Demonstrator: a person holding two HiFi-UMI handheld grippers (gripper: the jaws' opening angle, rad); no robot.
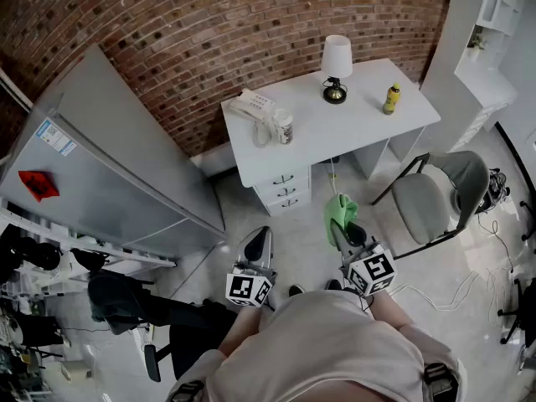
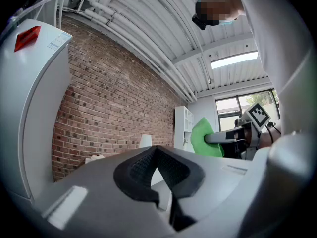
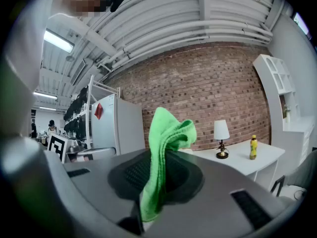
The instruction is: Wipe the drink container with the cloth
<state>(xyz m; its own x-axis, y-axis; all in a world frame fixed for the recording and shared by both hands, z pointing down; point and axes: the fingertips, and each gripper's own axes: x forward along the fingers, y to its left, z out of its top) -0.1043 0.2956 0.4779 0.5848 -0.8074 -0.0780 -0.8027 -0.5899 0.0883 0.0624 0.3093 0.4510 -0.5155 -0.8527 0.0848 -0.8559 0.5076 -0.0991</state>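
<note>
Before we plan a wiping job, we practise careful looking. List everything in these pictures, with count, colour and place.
brick wall: one, red-brown, at the back
desk: one, white, against the brick wall
lamp: one, white shade, on the desk
drink bottle: one, yellow, on the desk, right of the lamp
telephone: one, white, on the desk's left end
small jar: one, pale, beside the telephone
refrigerator: one, grey-white, left of the desk
chair: one, grey, in front of the desk
shelf unit: one, white, far right
cloth: one, green, between the right jaws
left hand-held gripper: one, grey, shut, empty
right hand-held gripper: one, grey, shut on the cloth
</note>
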